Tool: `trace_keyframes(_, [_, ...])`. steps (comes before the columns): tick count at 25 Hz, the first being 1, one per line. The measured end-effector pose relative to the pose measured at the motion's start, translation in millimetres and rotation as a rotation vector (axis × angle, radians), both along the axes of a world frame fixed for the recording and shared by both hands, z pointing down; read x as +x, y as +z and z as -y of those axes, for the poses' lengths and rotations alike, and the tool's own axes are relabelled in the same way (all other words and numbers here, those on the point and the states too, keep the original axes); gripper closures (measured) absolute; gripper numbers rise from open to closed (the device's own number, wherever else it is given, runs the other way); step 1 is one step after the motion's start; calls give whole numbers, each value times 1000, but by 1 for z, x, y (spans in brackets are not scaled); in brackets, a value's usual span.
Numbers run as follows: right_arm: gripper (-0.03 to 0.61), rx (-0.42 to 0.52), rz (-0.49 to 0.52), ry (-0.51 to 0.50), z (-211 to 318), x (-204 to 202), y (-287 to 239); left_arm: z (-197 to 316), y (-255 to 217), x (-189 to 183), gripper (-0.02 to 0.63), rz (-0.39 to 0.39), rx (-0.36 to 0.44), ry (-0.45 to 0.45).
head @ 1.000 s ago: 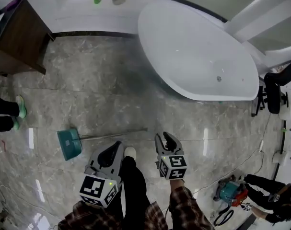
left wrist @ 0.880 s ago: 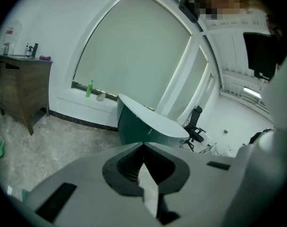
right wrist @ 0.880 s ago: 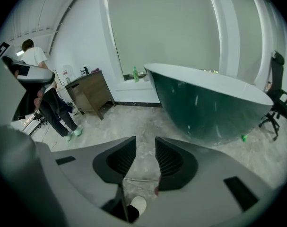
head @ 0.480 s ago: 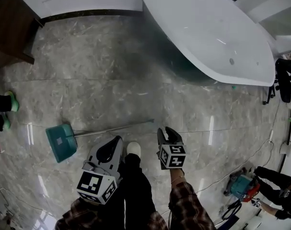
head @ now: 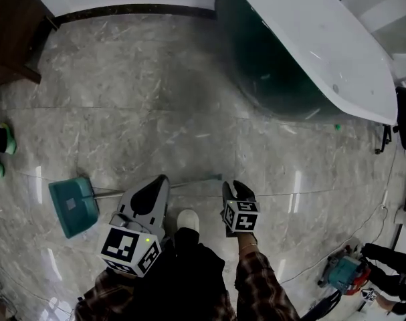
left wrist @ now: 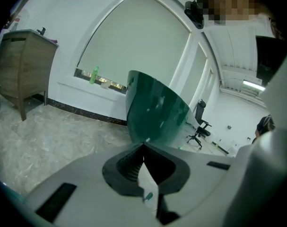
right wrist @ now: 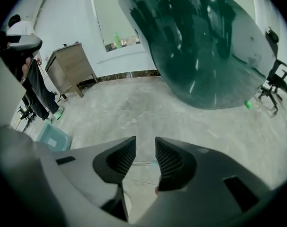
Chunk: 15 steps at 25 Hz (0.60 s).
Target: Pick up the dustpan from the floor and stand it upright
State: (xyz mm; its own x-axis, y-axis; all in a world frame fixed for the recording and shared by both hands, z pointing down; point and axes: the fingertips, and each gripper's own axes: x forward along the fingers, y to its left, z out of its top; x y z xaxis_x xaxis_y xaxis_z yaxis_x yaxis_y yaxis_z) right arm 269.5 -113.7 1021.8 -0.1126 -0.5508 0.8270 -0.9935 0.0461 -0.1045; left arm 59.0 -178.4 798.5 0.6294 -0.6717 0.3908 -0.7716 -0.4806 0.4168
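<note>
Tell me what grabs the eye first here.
The big tub, dark green outside, white inside, fills the upper right. A teal dustpan lies flat on the floor at left, its handle running right toward the shut left gripper and the open, empty right gripper.

Counted here are one dustpan (head: 72, 206), one bathtub (head: 310, 39), one wooden cabinet (left wrist: 22, 63), one office chair (left wrist: 200, 123), one green bottle (left wrist: 92, 74), one white shoe (head: 188, 219), and two tools, a left tool (head: 160, 179) and a right tool (head: 237, 186).
</note>
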Motion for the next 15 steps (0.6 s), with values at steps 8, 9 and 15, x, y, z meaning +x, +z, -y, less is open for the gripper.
trace_keyframes(8, [462, -100, -54, -50, -6, 9, 107, 11, 67, -8, 603, -29, 18, -23])
trace_keyframes(9, [462, -113, -57, -44, -6, 11, 119, 14, 72, -10, 603, -32, 23, -26])
trace_keyframes(15, [462, -189, -87, -7, -5, 19, 170, 28, 95, -24, 603, -34, 34, -51])
